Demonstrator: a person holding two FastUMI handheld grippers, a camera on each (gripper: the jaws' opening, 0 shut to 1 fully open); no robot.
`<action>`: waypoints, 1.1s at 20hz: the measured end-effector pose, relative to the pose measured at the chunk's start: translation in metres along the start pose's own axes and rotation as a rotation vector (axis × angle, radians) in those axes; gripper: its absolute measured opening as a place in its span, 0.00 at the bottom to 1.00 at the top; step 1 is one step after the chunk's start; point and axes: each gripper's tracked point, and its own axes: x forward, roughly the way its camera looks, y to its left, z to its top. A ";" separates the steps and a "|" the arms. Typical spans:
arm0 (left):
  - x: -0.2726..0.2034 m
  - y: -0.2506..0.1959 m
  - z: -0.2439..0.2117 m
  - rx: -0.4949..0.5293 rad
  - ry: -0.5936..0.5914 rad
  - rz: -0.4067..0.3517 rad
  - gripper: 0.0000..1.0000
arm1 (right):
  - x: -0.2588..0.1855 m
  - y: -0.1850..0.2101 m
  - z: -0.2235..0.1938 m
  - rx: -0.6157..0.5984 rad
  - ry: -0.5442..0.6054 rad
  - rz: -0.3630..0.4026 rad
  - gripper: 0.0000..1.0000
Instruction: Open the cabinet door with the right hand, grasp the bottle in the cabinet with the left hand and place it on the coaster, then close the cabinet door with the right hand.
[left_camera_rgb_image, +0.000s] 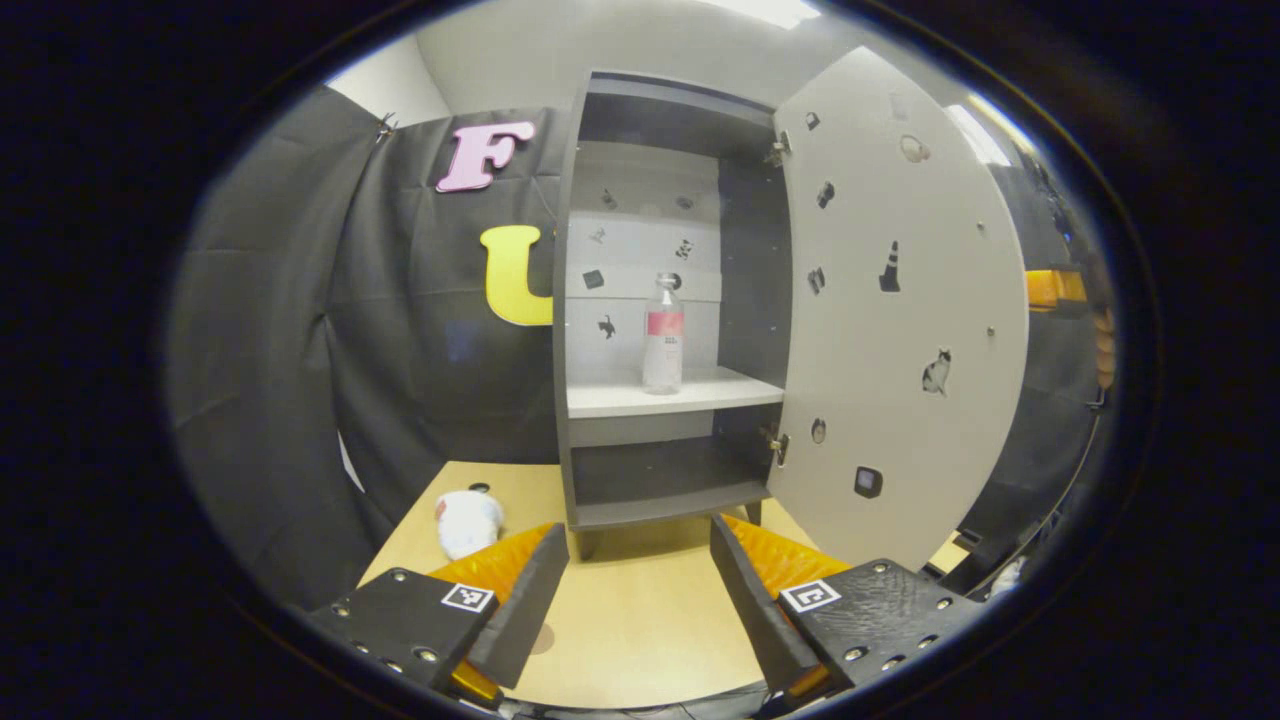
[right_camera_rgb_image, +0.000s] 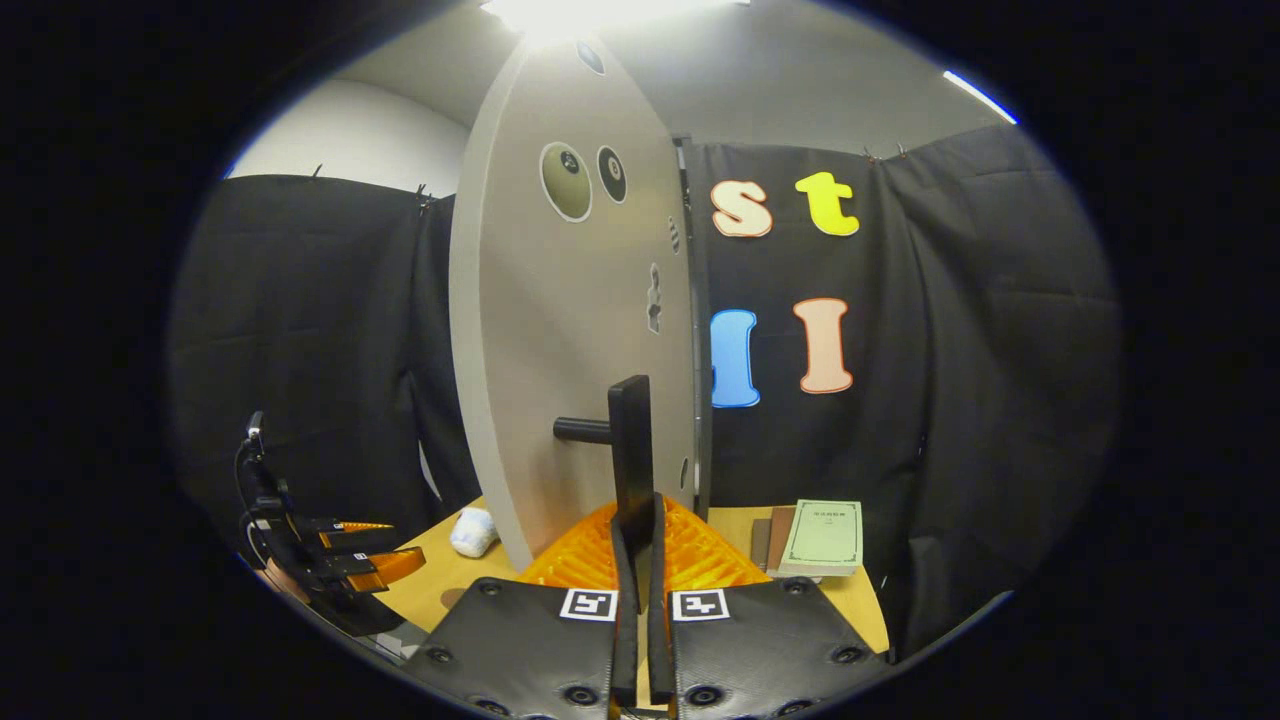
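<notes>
On the far left of the table: a small white crumpled bundle (left_camera_rgb_image: 467, 521) lies on the pale wooden tabletop (left_camera_rgb_image: 640, 620), well clear of the cabinet's foot.
Coaster: a small dark round patch (left_camera_rgb_image: 541, 638) on the tabletop just beside the left finger may be it; I cannot tell for certain.
Left gripper: the left gripper (left_camera_rgb_image: 640, 590) hangs low over the table in front of the cabinet, its fingers spread wide and holding nothing.
Cabinet: the tall grey open-fronted cabinet (left_camera_rgb_image: 575, 300) stands at the back of the table, its white middle shelf (left_camera_rgb_image: 670, 396) in plain sight.
Bottle: the clear plastic bottle with a red band (left_camera_rgb_image: 663, 335) stands upright near the middle of that shelf, apart from both side walls.
Door: the pale grey sticker-dotted cabinet door (left_camera_rgb_image: 900, 320) is swung wide on its right-hand hinges, leaving the opening clear.
Right gripper: the right gripper (right_camera_rgb_image: 640, 545) has its fingers pressed together on the black bar handle (right_camera_rgb_image: 630, 450) of the door.
Step in hand, as I judge it: the door looks open enough, so the reach for the bottle comes next.
Doing it well: raise the left gripper to shelf level, go in straight with fingers wide, straddle the bottle at the band, and close gently so it does not tip.
Meanwhile: keep the right gripper steady on the handle so the door does not drift back.
</notes>
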 end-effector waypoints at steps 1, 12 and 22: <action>0.003 -0.001 -0.001 -0.003 0.004 -0.003 0.87 | 0.001 -0.003 0.001 0.012 -0.003 -0.017 0.06; 0.032 -0.020 -0.006 -0.056 0.043 -0.081 0.88 | -0.002 -0.016 -0.003 0.105 -0.014 -0.132 0.06; 0.057 -0.035 0.004 -0.061 0.043 -0.155 0.88 | -0.020 -0.031 -0.015 0.139 0.037 -0.250 0.04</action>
